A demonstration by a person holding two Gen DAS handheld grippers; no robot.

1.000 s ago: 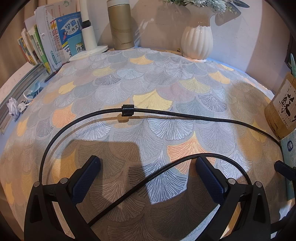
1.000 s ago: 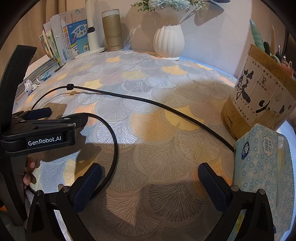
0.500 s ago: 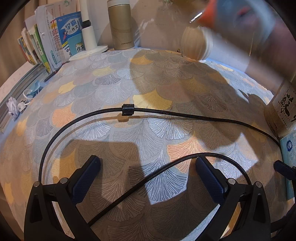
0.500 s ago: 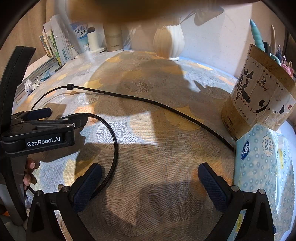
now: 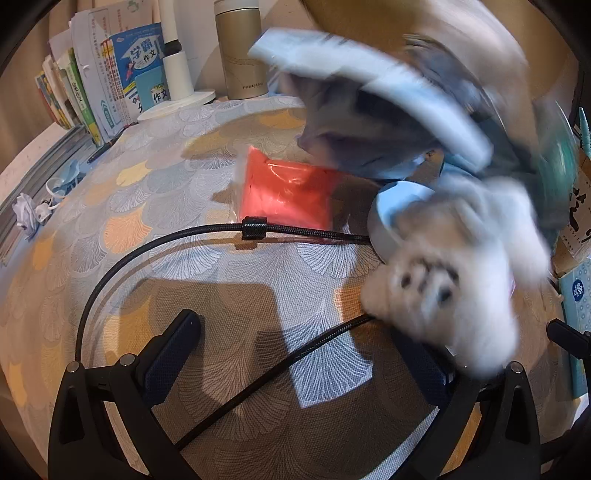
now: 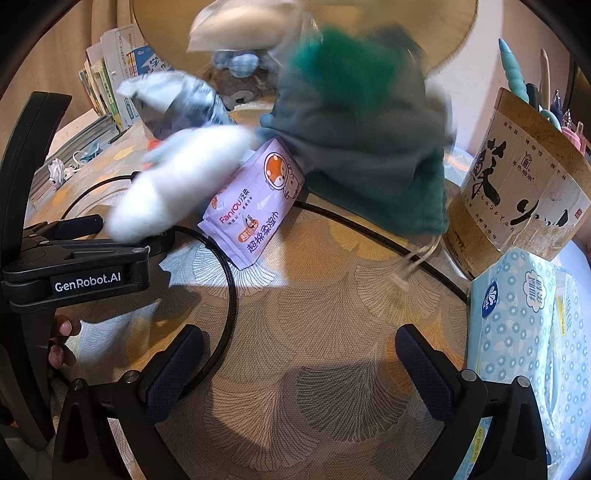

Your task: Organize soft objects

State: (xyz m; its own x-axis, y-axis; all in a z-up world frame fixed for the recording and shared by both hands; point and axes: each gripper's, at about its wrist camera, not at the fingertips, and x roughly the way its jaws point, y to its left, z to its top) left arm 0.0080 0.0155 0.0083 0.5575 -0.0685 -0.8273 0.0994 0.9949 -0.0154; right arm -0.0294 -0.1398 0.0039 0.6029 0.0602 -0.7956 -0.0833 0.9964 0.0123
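My 2 grippers, left (image 5: 299, 354) and right (image 6: 299, 363), gape empty while blurred soft things tumble ahead, the wipes pack (image 6: 255, 208) lying up-left of my right gripper.

surface: ginkgo-leaf tablecloth (image 5: 155, 206) | wall: pale plaster (image 6: 517, 22) | back-left: leaning books (image 5: 110, 74) | light: warm, hard-shadowed
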